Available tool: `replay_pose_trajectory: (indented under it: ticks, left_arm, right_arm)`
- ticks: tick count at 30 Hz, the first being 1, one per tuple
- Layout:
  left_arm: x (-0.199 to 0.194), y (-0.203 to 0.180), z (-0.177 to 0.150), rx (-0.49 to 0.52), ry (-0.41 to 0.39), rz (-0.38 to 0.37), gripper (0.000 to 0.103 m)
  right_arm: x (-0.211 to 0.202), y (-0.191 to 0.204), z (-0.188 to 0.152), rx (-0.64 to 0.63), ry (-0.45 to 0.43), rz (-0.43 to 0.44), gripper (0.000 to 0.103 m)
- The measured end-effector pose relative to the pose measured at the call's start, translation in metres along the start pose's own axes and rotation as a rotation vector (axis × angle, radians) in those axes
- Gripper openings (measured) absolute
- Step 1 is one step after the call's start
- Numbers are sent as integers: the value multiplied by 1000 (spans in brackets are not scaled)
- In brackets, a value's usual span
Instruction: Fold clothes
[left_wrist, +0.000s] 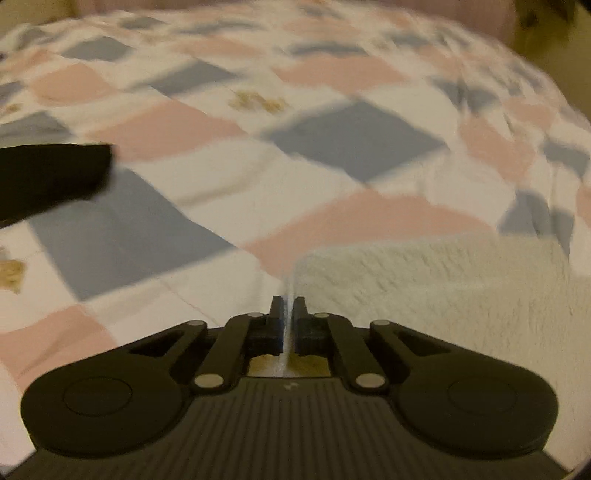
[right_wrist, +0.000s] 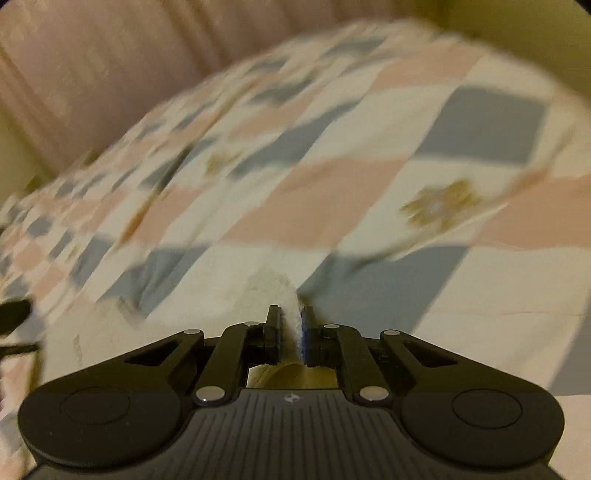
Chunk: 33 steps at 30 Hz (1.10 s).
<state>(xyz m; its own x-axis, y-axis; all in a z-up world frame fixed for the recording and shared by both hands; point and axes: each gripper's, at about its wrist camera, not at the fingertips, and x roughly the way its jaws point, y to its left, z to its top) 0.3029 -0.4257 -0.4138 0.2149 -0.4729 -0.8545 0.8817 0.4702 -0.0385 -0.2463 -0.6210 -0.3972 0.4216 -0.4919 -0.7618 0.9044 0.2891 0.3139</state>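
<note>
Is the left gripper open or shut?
Shut: the left gripper has its jaws nearly together, pinching an edge of the white fleecy garment.

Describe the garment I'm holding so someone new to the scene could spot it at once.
Start from the bed's checked quilt, patched in pink, grey-blue and white. The cream fleecy garment lies over its near edge, pinched in the jaws of the left gripper and the right gripper. It alone is plain and fuzzy; the quilt is smooth and patterned.

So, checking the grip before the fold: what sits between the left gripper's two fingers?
In the left wrist view, the left gripper is pinching a thin edge of the fluffy cream garment, which spreads right over the checked bedspread.
</note>
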Motion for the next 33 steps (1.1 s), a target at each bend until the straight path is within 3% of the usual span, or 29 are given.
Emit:
replay_pose_trajectory:
  ticks: [2, 4, 5, 6, 8, 9, 10, 11, 13, 15, 19, 21, 23, 24, 26, 27, 30, 33]
  left_arm:
    - [8, 12, -2, -47, 34, 12, 6]
    - [17, 3, -3, 21, 73, 63, 6]
    - [19, -6, -1, 63, 79, 96, 9]
    - [17, -12, 2, 84, 75, 120, 10]
    - [2, -12, 6, 64, 25, 136, 14]
    - [-6, -9, 8, 40, 3, 144, 20]
    - [-16, -4, 7, 4, -11, 159, 35]
    - [-27, 1, 5, -25, -27, 180, 32]
    - [-54, 3, -9, -24, -48, 204, 25]
    - [-82, -4, -34, 25, -37, 167, 25]
    - [-129, -31, -108, 101, 42, 90, 25]
    - [-142, -44, -147, 110, 110, 48, 26]
    - [-148, -53, -188, 113, 198, 63, 26]
    - [-149, -53, -206, 101, 240, 83, 26]
    - [-159, -48, -222, 84, 270, 96, 26]
    - [-164, -46, -228, 77, 278, 97, 26]
    - [-181, -42, -242, 65, 291, 90, 28]
    - [-190, -51, -248, 99, 273, 40, 41]
  right_arm:
    - [12, -1, -12, 14, 15, -92, 9]
    - [34, -4, -22, 64, 90, -159, 16]
    - [44, -5, -26, 96, 126, -186, 28]
    - [40, -4, -24, 118, 107, -219, 52]
    - [25, 2, -20, 130, 41, -300, 61]
    - [12, 7, -19, 103, -6, -328, 61]
    - [-3, 10, -22, 83, -32, -312, 61]
    - [-18, 13, -24, 64, -58, -295, 61]
    - [-49, 13, -40, 73, -51, -182, 57]
    - [-74, 17, -71, 44, 8, -115, 33]
    - [-102, 32, -147, -84, 178, -76, 29]
    - [-101, 33, -182, -155, 259, -171, 24]
    - [-104, 26, -210, -180, 306, -247, 24]
    - [-110, 23, -215, -168, 297, -252, 30]
    - [-119, 25, -214, -164, 312, -311, 39]
    - [-125, 26, -211, -156, 312, -327, 39]
    - [-153, 44, -204, -164, 238, -313, 38]
    - [-165, 61, -217, -161, 214, -213, 42]
